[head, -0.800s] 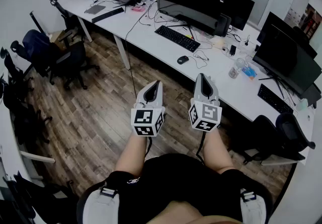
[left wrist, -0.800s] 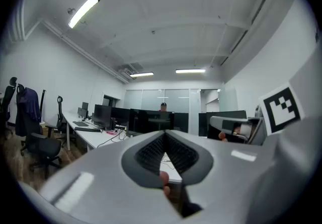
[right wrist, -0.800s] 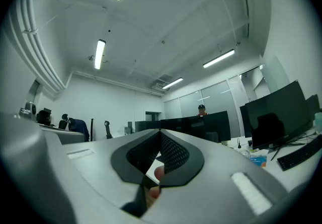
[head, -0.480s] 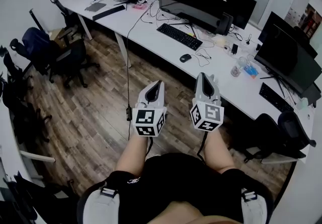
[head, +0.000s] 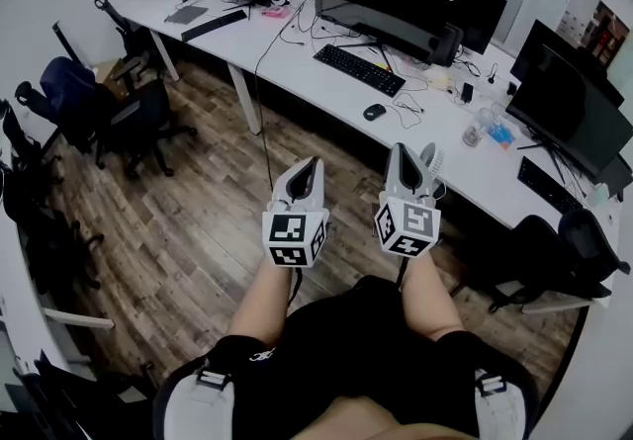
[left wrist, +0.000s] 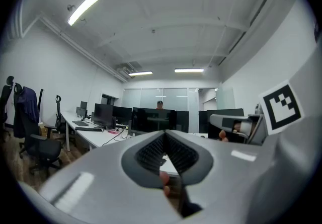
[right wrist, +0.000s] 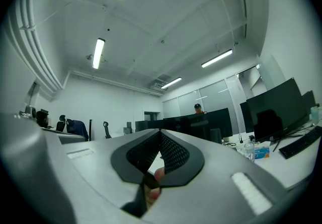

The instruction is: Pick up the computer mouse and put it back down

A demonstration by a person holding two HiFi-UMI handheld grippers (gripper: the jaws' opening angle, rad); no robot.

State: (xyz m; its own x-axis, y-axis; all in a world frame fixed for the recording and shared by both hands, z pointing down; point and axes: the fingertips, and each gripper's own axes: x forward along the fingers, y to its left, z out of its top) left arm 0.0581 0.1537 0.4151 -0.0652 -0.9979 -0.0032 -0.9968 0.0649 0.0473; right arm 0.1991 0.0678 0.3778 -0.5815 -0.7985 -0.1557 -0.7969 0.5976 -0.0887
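The computer mouse (head: pixel 374 112) lies untouched on the white counter (head: pixel 297 62), just to the near right of the black keyboard (head: pixel 359 70) and in front of the wide curved monitor (head: pixel 381 8), with a loose cable (head: pixel 404 116) curling beside it. It sits close to the counter's front edge, so you should be able to reach it from the aisle side. You are in the approach, as I judge it: nothing has been lifted, and you stand back from the counter with both tools held out over the wooden floor (head: pixel 188 220). Your left tongs (head: pixel 311 167) are closed on nothing, the ribbed pads meeting in a point in the left gripper view. Your right tongs (head: pixel 398 153) are likewise pressed together and empty. Both point roughly level toward the row of screens, not down at the counter. The mouse is well apart from both, ahead of them and between their two lines, somewhat nearer the line of the right tongs. Neither gripper view lets me pick it out. The next move calls for stepping up to the counter and spreading the pads of whichever tongs you choose, most likely the right. Then tip them down over the mouse's sides, clear of the cable and the keyboard.
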